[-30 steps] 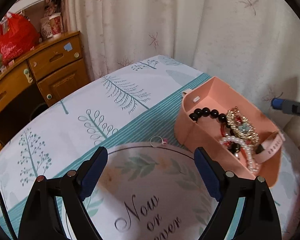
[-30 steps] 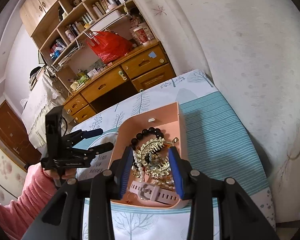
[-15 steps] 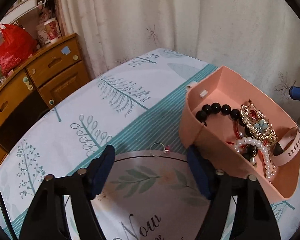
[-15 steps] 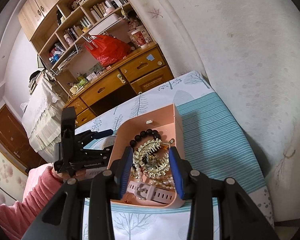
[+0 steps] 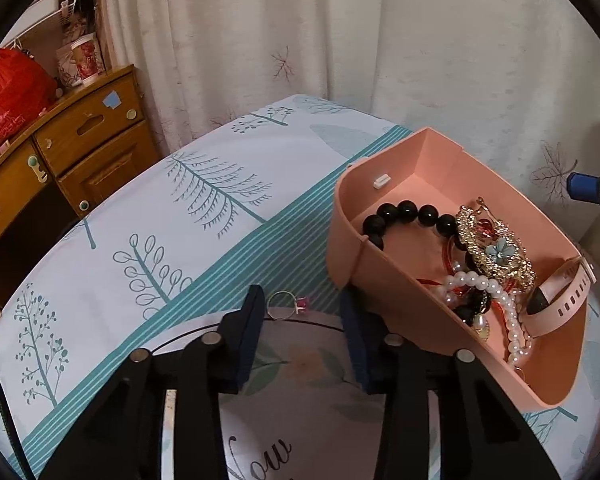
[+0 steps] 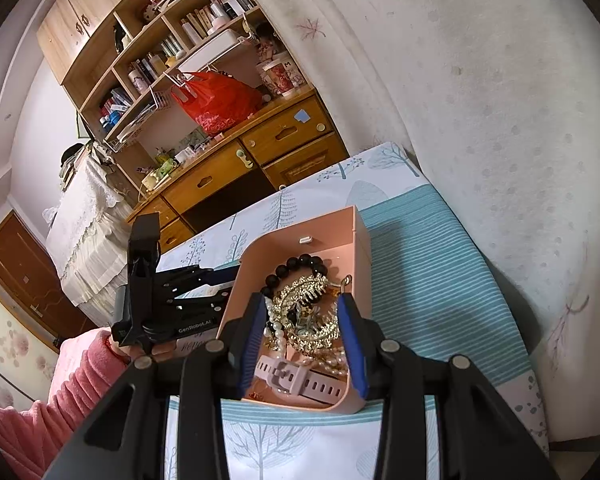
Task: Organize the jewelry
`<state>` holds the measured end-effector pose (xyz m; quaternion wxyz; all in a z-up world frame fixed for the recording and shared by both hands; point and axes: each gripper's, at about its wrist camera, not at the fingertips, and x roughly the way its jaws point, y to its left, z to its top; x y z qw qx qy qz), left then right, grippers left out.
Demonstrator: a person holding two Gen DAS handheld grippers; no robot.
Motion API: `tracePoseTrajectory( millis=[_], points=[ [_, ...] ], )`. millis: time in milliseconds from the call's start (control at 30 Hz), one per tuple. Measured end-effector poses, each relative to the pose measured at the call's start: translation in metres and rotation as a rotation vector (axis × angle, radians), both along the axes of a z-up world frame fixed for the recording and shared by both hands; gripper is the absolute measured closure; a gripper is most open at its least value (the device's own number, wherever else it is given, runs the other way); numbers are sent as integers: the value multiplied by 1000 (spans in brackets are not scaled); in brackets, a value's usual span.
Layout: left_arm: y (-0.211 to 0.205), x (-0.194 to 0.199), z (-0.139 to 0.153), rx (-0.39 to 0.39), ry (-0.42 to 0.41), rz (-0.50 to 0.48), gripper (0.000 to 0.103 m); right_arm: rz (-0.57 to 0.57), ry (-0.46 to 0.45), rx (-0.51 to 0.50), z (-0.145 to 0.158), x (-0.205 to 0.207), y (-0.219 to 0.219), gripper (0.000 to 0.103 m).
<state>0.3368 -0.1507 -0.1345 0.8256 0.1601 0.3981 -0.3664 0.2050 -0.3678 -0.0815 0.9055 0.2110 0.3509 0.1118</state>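
Nearly Boxed: One Ring Left Outside the Pink Tray

Seen from my left wrist, my left gripper (image 5: 302,312) is closing around a small ring (image 5: 286,306) lying on the tablecloth (image 5: 220,216), its pads not yet touching it. Just beside stands the pink tray (image 5: 384,276), holding a black bead bracelet (image 5: 408,214), gold brooch (image 5: 496,250), pearl strand (image 5: 500,304) and pink watch (image 5: 560,300).

From my right wrist, my right gripper (image 6: 302,320) hovers part-open over that tray (image 6: 360,236), gripping nothing.
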Motion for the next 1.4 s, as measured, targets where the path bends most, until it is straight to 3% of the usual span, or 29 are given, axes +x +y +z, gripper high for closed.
tracePoseTrajectory(
  millis=[100,200,433,633,767,900,1133,1200,1300,1400],
  points=[
    [-2,-5,2,-4,0,-3,84,4,-1,-2,-1,0,0,66],
    [-5,-8,2,10,-15,8,84,7,4,-2,-2,-1,1,66],
    [5,-3,7,-5,35,105,84,8,3,10,-4,-6,1,66],
    [28,-19,37,-99,37,153,84,3,0,13,-3,-8,1,66],
    [33,-42,63,-180,24,115,84,6,5,14,-4,-8,2,66],
    [27,-69,84,-241,17,17,84,16,2,12,-2,-9,4,66],
    [1,-97,94,-272,75,-71,83,17,2,19,-1,-10,3,66],
    [-5,-101,94,-280,120,-67,72,13,7,38,-4,-10,1,66],
    [-4,-110,101,-257,123,4,34,-1,19,79,-9,-8,-6,65],
    [10,-120,114,-261,142,122,26,-22,13,97,-10,-9,-8,44]
  ],
)
